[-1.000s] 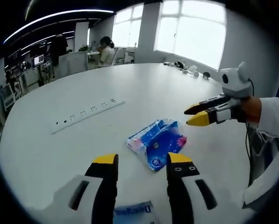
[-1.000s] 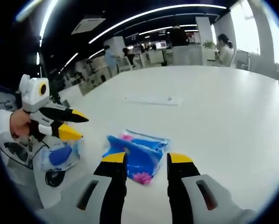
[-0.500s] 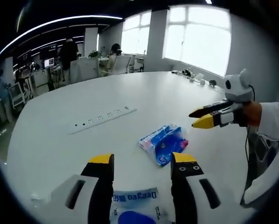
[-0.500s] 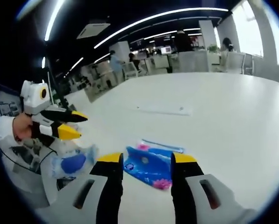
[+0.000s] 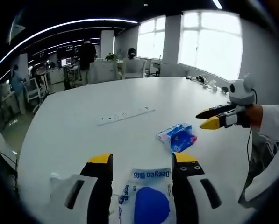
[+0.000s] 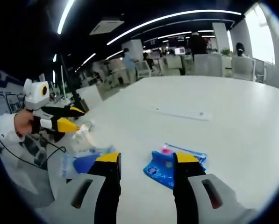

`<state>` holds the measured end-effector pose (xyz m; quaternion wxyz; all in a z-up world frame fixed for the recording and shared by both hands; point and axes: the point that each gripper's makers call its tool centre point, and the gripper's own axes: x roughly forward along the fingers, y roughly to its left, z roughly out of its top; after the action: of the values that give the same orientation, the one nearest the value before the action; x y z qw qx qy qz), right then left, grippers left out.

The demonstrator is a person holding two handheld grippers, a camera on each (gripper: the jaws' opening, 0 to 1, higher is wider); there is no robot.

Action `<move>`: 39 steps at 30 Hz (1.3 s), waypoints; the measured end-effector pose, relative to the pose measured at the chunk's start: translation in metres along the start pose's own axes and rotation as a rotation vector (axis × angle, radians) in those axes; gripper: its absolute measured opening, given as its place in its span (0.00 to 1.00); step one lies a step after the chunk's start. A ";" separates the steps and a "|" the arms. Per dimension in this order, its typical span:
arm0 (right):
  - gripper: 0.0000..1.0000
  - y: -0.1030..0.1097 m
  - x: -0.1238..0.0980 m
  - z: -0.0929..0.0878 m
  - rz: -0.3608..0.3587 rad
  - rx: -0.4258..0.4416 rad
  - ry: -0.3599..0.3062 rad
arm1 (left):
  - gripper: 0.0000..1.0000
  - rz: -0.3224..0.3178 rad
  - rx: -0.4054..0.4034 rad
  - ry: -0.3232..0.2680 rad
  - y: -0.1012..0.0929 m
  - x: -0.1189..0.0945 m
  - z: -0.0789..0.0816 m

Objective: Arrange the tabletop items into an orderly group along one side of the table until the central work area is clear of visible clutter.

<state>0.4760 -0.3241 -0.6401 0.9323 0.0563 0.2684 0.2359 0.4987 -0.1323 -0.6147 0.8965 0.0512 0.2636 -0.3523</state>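
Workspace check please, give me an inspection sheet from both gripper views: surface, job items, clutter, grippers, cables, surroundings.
Surface: large white table, mostly bare.
Job's things: blue tissue pack lying flat near the table's middle; white pouch with a blue oval flat between the left gripper's jaws, not gripped; clear crumpled plastic item near the table edge.
Clutter: white power strip farther out on the table.
Grippers: left gripper open, above the pouch; right gripper open, tissue pack just beyond its jaws.
Cables: a thin dark cable hangs below the right gripper.
Surroundings: open office with desks, chairs, people, bright windows.
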 end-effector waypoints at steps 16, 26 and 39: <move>0.42 0.048 0.027 0.005 0.103 -0.068 0.038 | 0.51 0.149 -0.101 -0.018 0.040 -0.065 -0.032; 0.41 0.066 0.044 0.006 0.155 -0.110 0.066 | 0.50 0.210 -0.156 -0.011 0.051 -0.088 -0.054; 0.40 0.084 0.062 -0.011 0.214 -0.136 0.121 | 0.49 0.245 -0.239 0.030 0.048 -0.097 -0.091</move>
<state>0.4820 -0.2214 -0.6589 0.8855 0.0071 0.3001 0.3547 0.4313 -0.0122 -0.6477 0.9284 -0.0187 0.3088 -0.2059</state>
